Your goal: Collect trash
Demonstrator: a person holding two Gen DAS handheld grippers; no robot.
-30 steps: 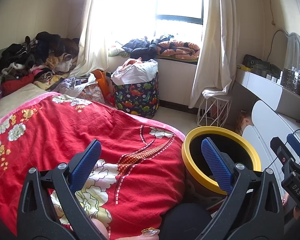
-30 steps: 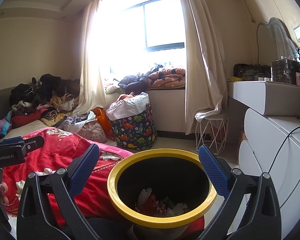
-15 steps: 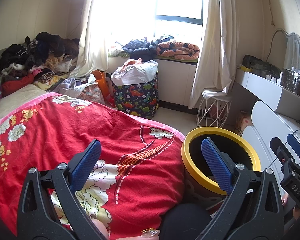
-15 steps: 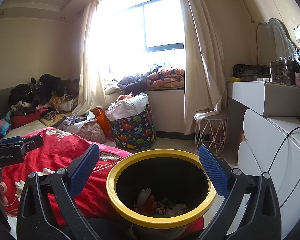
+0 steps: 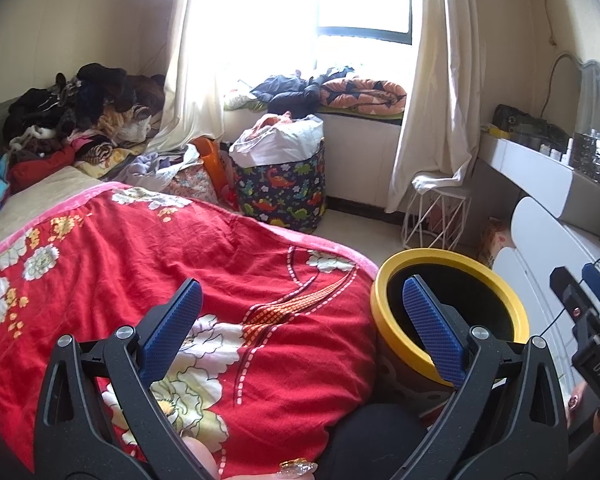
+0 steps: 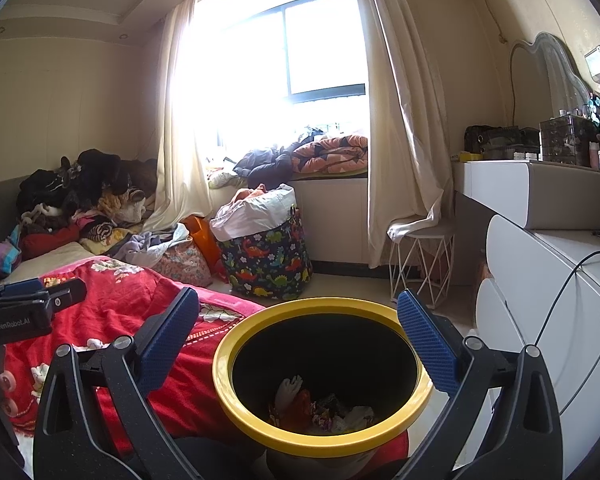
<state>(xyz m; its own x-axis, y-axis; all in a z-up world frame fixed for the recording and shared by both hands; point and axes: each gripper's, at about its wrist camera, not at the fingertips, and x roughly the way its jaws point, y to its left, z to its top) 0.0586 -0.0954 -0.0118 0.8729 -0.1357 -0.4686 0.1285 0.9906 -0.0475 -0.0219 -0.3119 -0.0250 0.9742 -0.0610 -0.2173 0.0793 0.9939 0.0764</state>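
Observation:
A black bin with a yellow rim (image 6: pixel 236 384) stands beside the bed, and crumpled wrappers and paper (image 6: pixel 320 408) lie at its bottom. My right gripper (image 6: pixel 298 332) hovers over the bin mouth, open, nothing between its blue pads. In the left wrist view the same bin (image 5: pixel 384 320) sits at the right, past the bed's corner. My left gripper (image 5: pixel 300 320) is open and empty above the red flowered quilt (image 5: pixel 140 260). No loose trash shows on the quilt.
A dinosaur-print laundry bag (image 5: pixel 284 188) stuffed with clothes stands by the window. Clothes are heaped at the bed's far end (image 5: pixel 80 116). A white wire stool (image 5: pixel 436 216) and a white dresser (image 6: pixel 548 280) with cables line the right side.

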